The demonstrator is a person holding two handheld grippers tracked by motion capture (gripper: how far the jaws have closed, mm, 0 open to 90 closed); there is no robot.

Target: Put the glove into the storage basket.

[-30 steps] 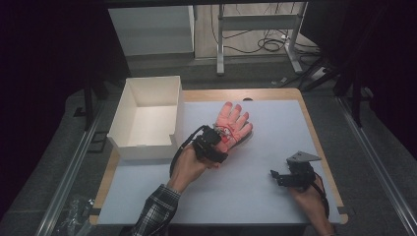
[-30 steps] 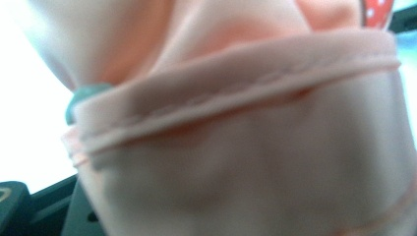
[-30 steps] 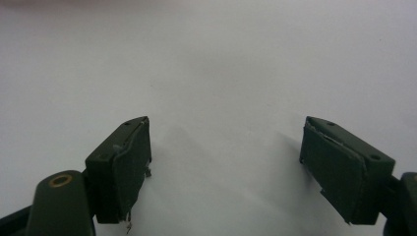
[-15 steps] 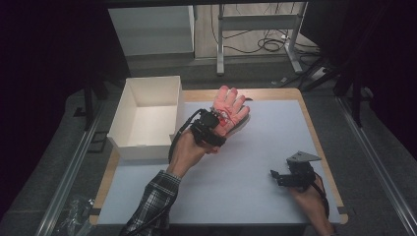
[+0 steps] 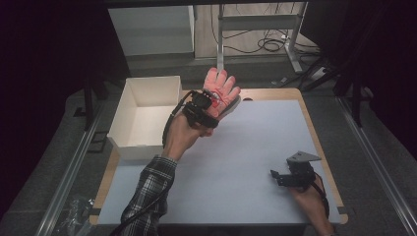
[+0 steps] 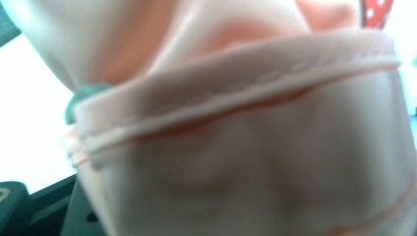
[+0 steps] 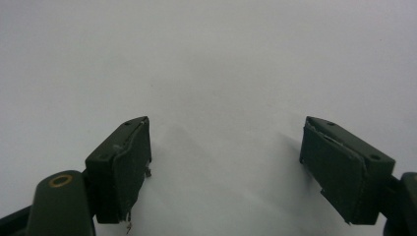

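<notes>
Left hand-held gripper (image 5: pixel 212 104), seen from the high view, is clenched on the cuff of a pink fabric glove (image 5: pixel 222 89) and has carried it up off the pale surface (image 5: pixel 246 157) toward the open white cardboard box (image 5: pixel 142 118) since a second ago, so the lift looks done and placing it remains. Its own view has the glove's stitched cuff (image 6: pixel 236 123) pressed right against the lens. Right hand-held gripper (image 7: pixel 223 162) rests released, jaws wide over the bare surface, well apart from the glove.
</notes>
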